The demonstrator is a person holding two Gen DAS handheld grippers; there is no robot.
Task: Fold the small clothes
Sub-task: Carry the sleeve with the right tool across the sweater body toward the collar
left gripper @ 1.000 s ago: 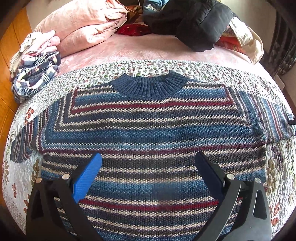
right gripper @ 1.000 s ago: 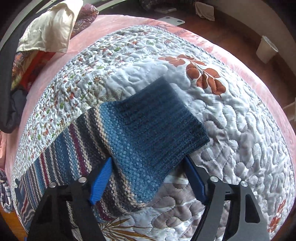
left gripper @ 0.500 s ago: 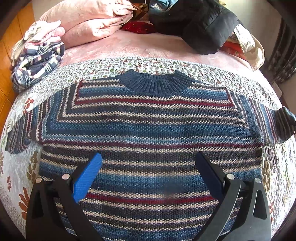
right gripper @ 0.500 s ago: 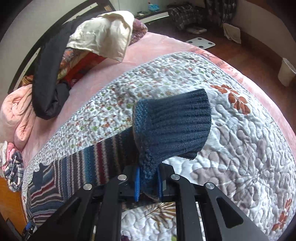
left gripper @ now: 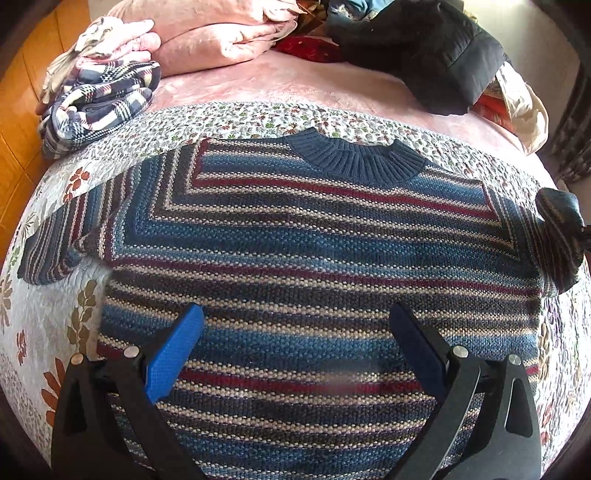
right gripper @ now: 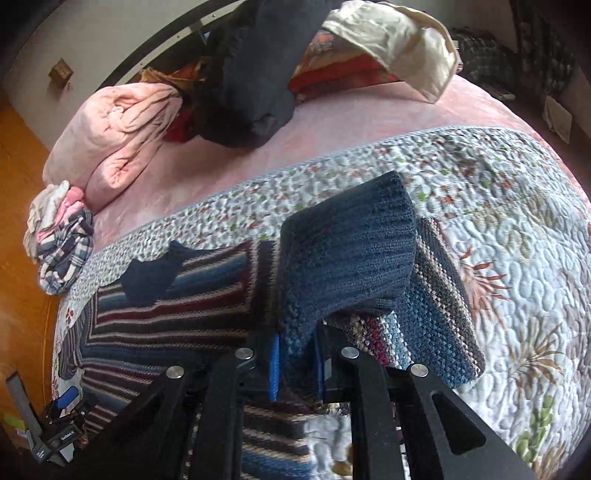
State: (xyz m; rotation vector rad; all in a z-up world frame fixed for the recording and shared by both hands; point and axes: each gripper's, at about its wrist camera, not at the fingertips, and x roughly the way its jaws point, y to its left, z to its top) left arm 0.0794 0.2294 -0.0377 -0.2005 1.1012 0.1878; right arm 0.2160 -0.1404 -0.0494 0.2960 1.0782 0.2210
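A striped knitted sweater point(left gripper: 314, 251) in blue, red and cream lies flat, front up, on a floral quilt point(left gripper: 48, 325), its navy collar point(left gripper: 354, 158) towards the pillows. My left gripper point(left gripper: 295, 343) hovers open over the lower body of the sweater, nothing between its fingers. My right gripper point(right gripper: 297, 363) is shut on the sweater's right sleeve, just below the navy ribbed cuff point(right gripper: 351, 243), and holds it lifted and bent back towards the body. The raised cuff point(left gripper: 559, 210) shows at the right edge of the left wrist view. The other sleeve point(left gripper: 55, 243) lies spread out to the left.
A pink duvet point(left gripper: 221, 33), a plaid bundle point(left gripper: 96, 99) and a dark jacket point(left gripper: 424, 48) are piled at the head of the bed. Wooden floor point(right gripper: 22, 206) lies past the left edge of the bed. The left gripper point(right gripper: 62, 428) shows at the lower left of the right wrist view.
My right gripper went from open around the cuff to shut on the sleeve, then lifted it and carried it towards the sweater's body. The left gripper drifted slightly and stayed open.
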